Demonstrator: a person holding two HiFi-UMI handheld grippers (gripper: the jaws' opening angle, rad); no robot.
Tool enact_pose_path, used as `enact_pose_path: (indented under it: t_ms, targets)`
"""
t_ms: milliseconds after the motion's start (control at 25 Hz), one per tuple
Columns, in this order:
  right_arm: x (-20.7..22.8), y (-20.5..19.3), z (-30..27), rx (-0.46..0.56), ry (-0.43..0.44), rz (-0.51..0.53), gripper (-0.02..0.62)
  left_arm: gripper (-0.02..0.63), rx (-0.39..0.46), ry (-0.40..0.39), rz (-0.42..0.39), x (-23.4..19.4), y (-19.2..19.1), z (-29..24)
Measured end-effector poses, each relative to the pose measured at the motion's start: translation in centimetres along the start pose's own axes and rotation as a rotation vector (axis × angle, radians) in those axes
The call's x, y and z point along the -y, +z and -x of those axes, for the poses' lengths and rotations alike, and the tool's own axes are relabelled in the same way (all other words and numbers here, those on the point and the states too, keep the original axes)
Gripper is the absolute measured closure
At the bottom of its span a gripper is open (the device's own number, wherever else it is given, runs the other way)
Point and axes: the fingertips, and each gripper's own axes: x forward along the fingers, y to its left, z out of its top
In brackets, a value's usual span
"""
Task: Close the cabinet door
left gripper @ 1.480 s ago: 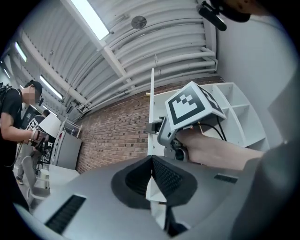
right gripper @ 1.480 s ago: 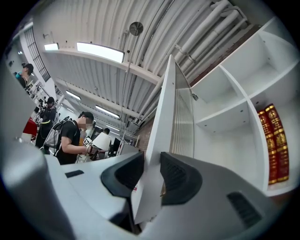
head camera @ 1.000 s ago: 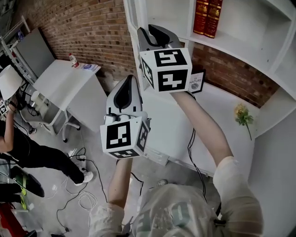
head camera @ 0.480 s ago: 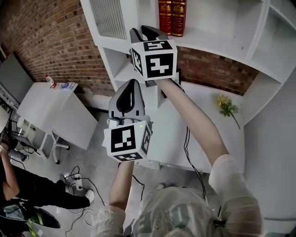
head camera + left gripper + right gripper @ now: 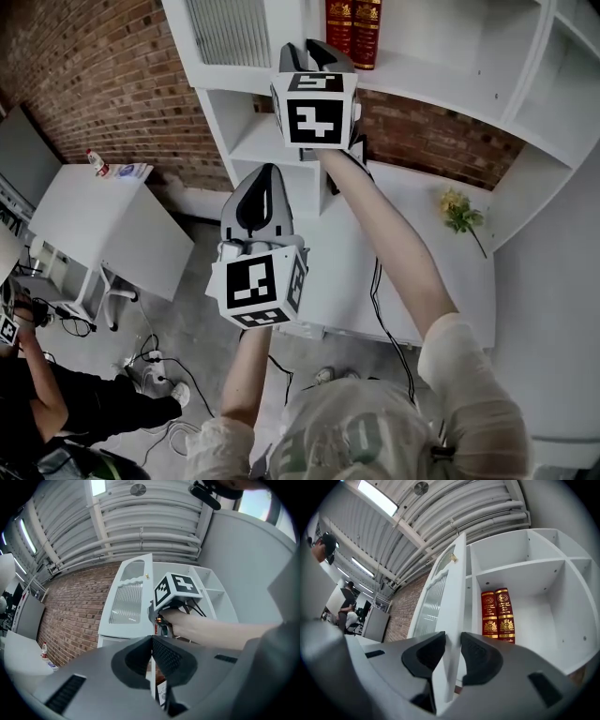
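Note:
The white cabinet door with a ribbed glass panel stands open, hinged out from the shelf unit. My right gripper is raised to it. In the right gripper view the door's free edge runs between the jaws, and both pads lie against it; the jaws have just been opening slightly. Two red books stand in the compartment behind. My left gripper hangs lower and nearer me, shut, holding nothing. The left gripper view looks up at the door and the right gripper's marker cube.
A white desk sits under the shelves, with a yellow flower on it. Another white table holding a bottle stands by the brick wall at left. Cables lie on the floor, and a person is at the lower left edge.
My right gripper has risen to the door's edge, under the red books. The left gripper kept its place in the view. The view swung toward the shelf unit.

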Motion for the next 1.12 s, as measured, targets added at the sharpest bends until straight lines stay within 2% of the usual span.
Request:
enact_pose_path:
  t_ms: [240,400,1120]
  targets:
    - [1.1,-0.4,-1.1,0.01,-0.072,0.054,0.494,0.593,0.001,0.004,-0.003,-0.9,-0.4,0.6]
    - [1.7,-0.7,-1.8,-0.012,-0.099,0.046,0.494,0.593,0.0,0.003,0.001,-1.4,-0.6,0.8]
    - [4.1,-1.5,-5.4,-0.07,-0.117,-0.004,0.494,0.593,0.003,-0.009,-0.001,-1.9,-0.6,-0.9]
